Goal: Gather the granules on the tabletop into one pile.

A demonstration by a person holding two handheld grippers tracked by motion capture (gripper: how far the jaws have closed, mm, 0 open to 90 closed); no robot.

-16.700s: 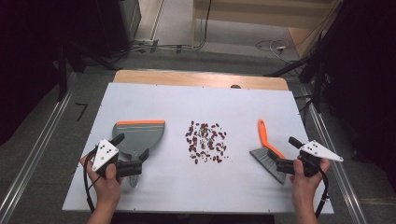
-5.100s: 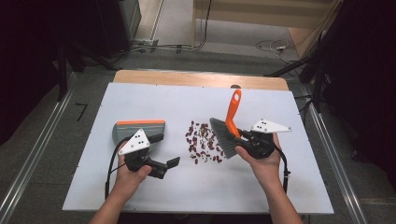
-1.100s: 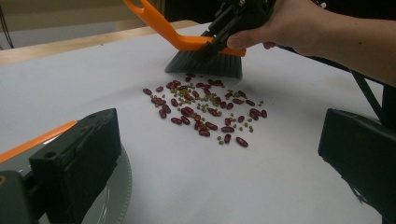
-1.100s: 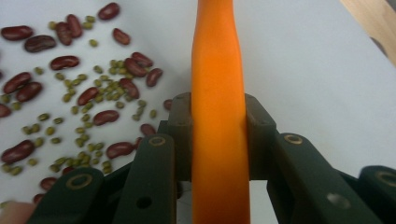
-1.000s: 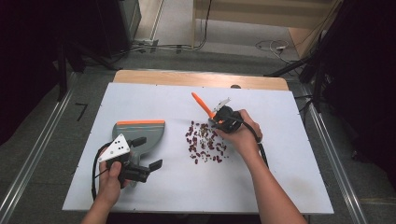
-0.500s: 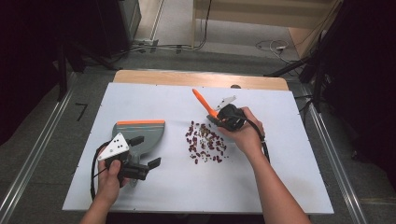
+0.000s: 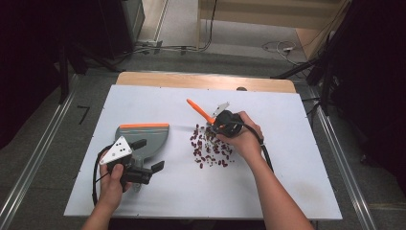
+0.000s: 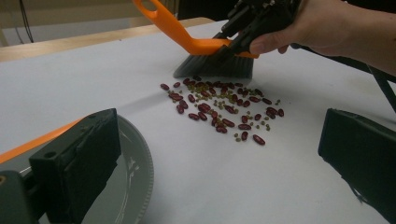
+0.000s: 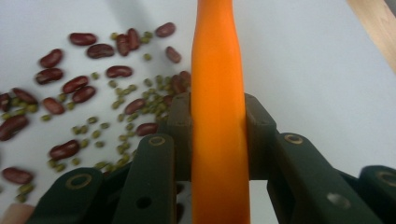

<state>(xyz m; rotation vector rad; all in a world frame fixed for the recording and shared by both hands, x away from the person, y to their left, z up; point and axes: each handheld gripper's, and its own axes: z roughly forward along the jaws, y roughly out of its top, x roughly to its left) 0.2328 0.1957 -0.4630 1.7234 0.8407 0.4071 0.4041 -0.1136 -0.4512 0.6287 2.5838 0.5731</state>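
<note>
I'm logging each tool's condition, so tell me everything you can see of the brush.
The brush has a bright orange handle, plastic by its look, with a hole near its end, and a block of dark grey bristles. The right claw is shut on the handle. Its bristles rest on the white table at the far edge of the scattered beans, handle slanting up and away.

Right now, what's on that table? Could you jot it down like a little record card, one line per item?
Surface: white table
Spill: red beans mixed with small green ones, scattered mid-table
Brush: orange-handled brush, bristles down at the far edge of the beans
Right gripper: shut on the brush handle
Dustpan: grey dustpan with orange lip, left of the beans
Left gripper: open, near the dustpan's near end
</note>
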